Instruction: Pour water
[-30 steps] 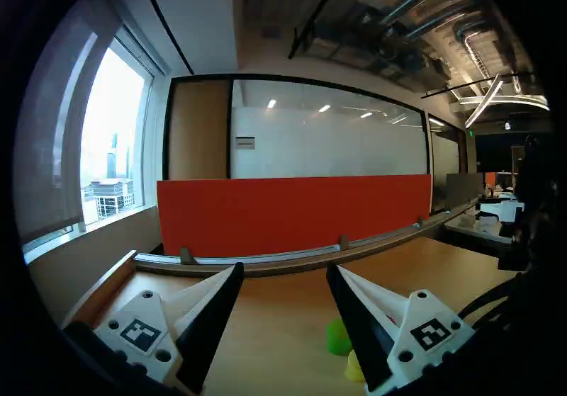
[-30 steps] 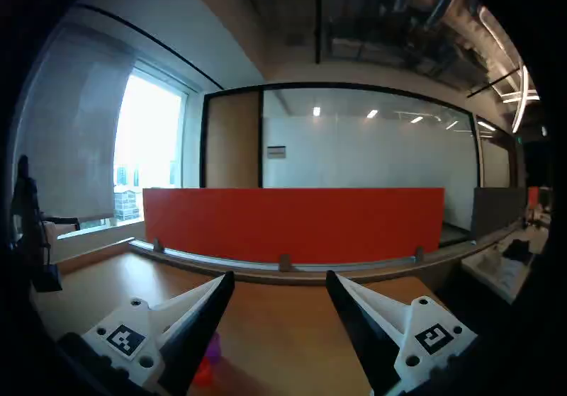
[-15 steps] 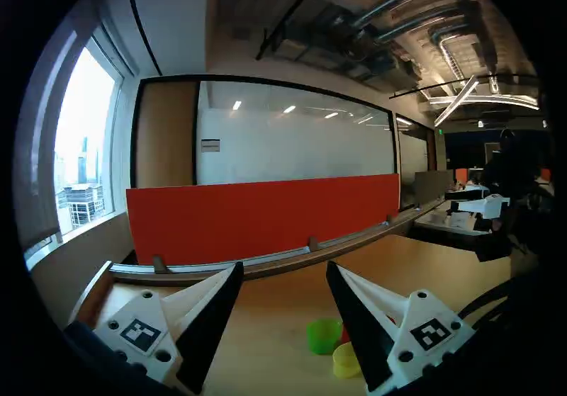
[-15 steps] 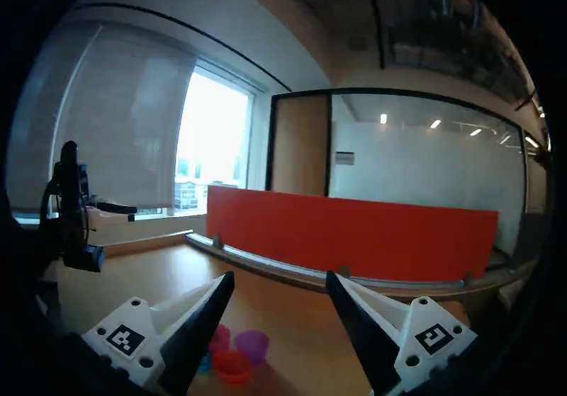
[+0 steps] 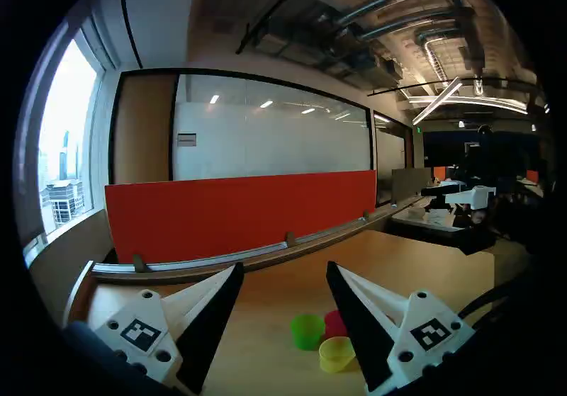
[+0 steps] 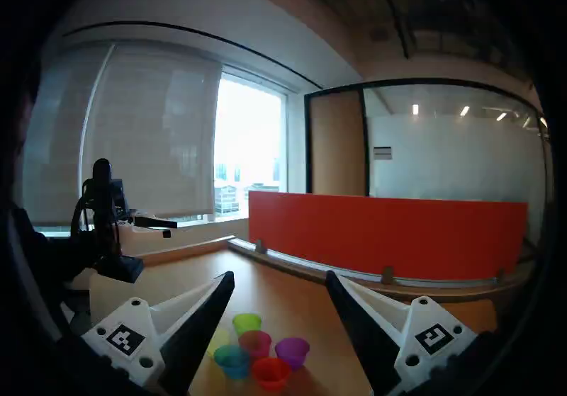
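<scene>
Partly behind a finger of the open left hand-held gripper point(image 5: 283, 267), a red cup point(image 5: 333, 319); right hand-held gripper point(image 6: 278, 275) open too.

Left hand-held gripper point(image 5: 283, 266) fingers spread wide, right hand-held gripper point(image 6: 278, 274) likewise, both seemingly level

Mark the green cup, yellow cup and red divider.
green cup point(image 5: 307, 336), left gripper view, outer wall.
yellow cup point(image 5: 335, 362), left gripper view, outer wall.
red divider point(image 5: 241, 212), left gripper view, panel middle.
</scene>
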Available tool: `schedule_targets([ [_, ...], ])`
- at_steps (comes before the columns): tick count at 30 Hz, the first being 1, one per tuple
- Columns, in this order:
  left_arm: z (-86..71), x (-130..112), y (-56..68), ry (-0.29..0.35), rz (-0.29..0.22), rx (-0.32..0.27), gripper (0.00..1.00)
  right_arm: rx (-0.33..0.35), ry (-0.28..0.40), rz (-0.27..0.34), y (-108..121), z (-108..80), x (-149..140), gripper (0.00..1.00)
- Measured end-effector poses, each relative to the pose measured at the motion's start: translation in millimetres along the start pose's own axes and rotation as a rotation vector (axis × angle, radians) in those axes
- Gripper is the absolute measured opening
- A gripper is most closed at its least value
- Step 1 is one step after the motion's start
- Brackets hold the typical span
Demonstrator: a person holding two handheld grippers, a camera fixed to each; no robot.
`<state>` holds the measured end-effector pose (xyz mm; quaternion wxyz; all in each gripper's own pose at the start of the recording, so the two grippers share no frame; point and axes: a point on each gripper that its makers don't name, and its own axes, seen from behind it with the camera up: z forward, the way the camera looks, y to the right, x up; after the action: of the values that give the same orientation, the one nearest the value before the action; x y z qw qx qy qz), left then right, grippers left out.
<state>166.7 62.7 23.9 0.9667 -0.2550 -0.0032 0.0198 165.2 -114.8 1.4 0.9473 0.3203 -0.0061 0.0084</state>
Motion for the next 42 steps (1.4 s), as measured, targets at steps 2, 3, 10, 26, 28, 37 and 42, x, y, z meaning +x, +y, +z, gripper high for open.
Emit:
schedule_targets([
  [2,-0.4,0,0.9,-0.003,0.014,-0.010,0.86,0.011,-0.015,-0.003,-1,1.3,-2,1.00],
  [3,-0.5,1,1.5,-0.005,0.018,-0.016,0.86,0.014,-0.024,-0.008,-1,2.4,-4,1.00],
  [10,0.6,-2,5.6,-0.030,0.030,-0.066,0.86,0.061,-0.082,-0.039,-11,10.2,-12,1.00],
  [26,21.9,-21,2.5,-0.101,0.045,-0.164,0.86,0.213,-0.182,-0.098,-34,25.0,-30,1.00],
  [28,25.8,-23,0.3,-0.107,0.049,-0.170,0.86,0.225,-0.190,-0.104,-36,26.9,-33,1.00],
  [37,38.5,-32,1.0,-0.131,0.069,-0.216,0.86,0.262,-0.216,-0.146,-48,36.3,-38,1.00],
  [42,43.2,-38,5.0,-0.140,0.083,-0.252,0.86,0.282,-0.234,-0.160,-53,39.1,-44,1.00],
])
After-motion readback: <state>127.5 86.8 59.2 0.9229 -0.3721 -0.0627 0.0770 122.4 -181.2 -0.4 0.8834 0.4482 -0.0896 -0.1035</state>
